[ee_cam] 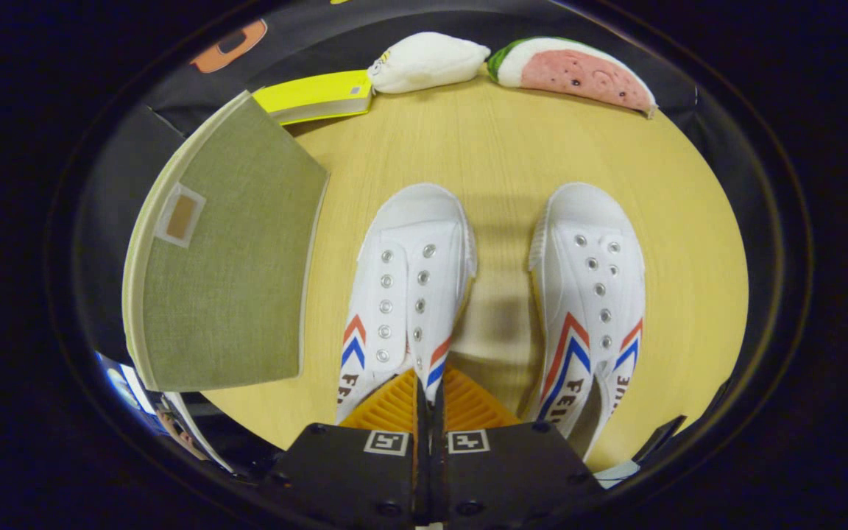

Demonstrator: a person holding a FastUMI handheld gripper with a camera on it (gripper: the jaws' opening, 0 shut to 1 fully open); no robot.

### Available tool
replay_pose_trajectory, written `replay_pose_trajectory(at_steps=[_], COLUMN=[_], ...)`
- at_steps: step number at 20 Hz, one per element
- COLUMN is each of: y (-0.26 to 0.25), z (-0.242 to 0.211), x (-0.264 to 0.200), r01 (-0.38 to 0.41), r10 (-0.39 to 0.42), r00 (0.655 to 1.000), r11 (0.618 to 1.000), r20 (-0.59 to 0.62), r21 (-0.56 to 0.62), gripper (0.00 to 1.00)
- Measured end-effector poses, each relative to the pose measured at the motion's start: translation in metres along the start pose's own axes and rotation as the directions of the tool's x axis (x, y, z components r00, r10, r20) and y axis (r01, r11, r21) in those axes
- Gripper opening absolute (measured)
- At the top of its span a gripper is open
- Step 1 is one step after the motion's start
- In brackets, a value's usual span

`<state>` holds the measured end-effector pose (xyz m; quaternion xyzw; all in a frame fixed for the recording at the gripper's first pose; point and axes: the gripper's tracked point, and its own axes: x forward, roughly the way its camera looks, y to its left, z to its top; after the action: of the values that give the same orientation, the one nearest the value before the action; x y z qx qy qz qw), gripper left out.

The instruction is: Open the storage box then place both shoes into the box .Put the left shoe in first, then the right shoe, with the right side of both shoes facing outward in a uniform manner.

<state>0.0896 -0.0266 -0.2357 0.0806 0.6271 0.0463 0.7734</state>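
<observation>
- Between the two shoes, low over the bench (pixel 512 140), your claw (pixel 430 394) has its fingers pressed together with almost no gap and nothing between them.
- Its fingertips sit at the inner heel edge of the shoe on the left (pixel 405 294), overlapping it; you cannot tell from this view whether they touch it.
- That shoe is white with metal eyelets and red and blue chevrons on its side, sole down, toe pointing away from you.
- Beside it, with bare wood between them, the shoe on the right (pixel 592 294) lies the same way: a matching white shoe, toe forward.
- Further left of the shoes stands the storage box (pixel 229 272), olive-green fabric with pale edging and a small tan label patch; its lid looks shut.
- Beyond the box, a yellow book (pixel 317 96) lies at the far side of the bench.
- Along that far edge you also have a white plush toy (pixel 428 62) and a watermelon-slice plush (pixel 578 73), side by side.
</observation>
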Motion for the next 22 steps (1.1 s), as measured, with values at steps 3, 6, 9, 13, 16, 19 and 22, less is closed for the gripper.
replay_pose_trajectory(at_steps=[3,6,9,13,16,19,22], y=[0.007,0.021,0.040,0.072,0.102,0.137,0.174], z=[-0.002,0.001,0.011,0.025,0.038,0.049,0.055], x=[-0.030,-0.069,-0.111,-0.156,-0.180,-0.185,-0.164], r01=[-0.031,-0.076,-0.103,-0.137,-0.156,-0.154,-0.149], r10=[0.030,0.071,0.097,0.132,0.152,0.159,0.162], r00=[0.998,0.990,0.973,0.948,0.926,0.912,0.922], r11=[0.999,0.997,0.995,0.991,0.988,0.987,0.987], r20=[0.050,0.124,0.210,0.289,0.345,0.378,0.352], r21=[0.025,0.034,0.016,-0.005,-0.018,-0.044,-0.064], gripper=[0.06,0.06,0.05,0.06,0.06,0.06,0.05])
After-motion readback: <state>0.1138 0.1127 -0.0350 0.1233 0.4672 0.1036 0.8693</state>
